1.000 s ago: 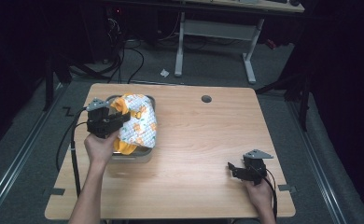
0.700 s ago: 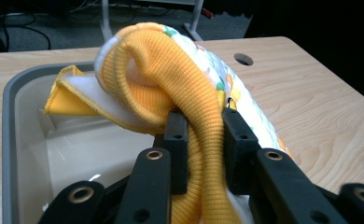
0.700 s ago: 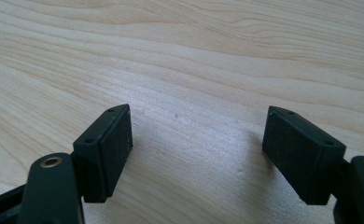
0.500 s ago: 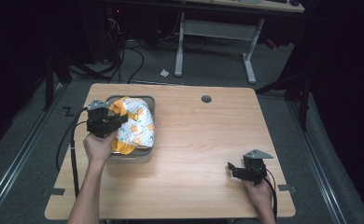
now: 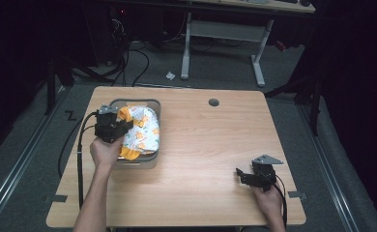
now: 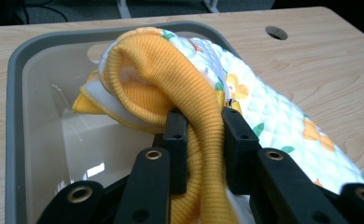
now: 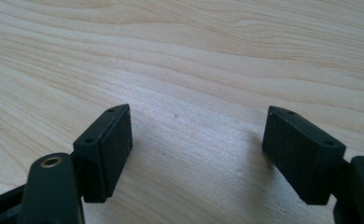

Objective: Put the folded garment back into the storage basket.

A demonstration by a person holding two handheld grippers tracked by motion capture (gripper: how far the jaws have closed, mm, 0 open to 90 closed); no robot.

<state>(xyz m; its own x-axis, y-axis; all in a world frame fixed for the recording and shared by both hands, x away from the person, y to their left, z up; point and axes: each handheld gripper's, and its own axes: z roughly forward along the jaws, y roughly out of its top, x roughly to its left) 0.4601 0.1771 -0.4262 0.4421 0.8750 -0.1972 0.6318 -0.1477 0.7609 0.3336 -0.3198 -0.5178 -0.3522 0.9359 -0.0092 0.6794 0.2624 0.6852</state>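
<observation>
A quilted cloth (image 6: 273,107) with an orange ribbed cuff (image 6: 180,88) is draped over the grey bin (image 5: 153,108), partly inside it and partly over its near rim. The cuff is pinched between the jaws of the left claw (image 6: 203,140), straight ahead of it, the cloth's long axis running away across the bin. The right claw (image 7: 199,140) is held wide and empty over the worktop (image 5: 215,145), well apart from the bin.
</observation>
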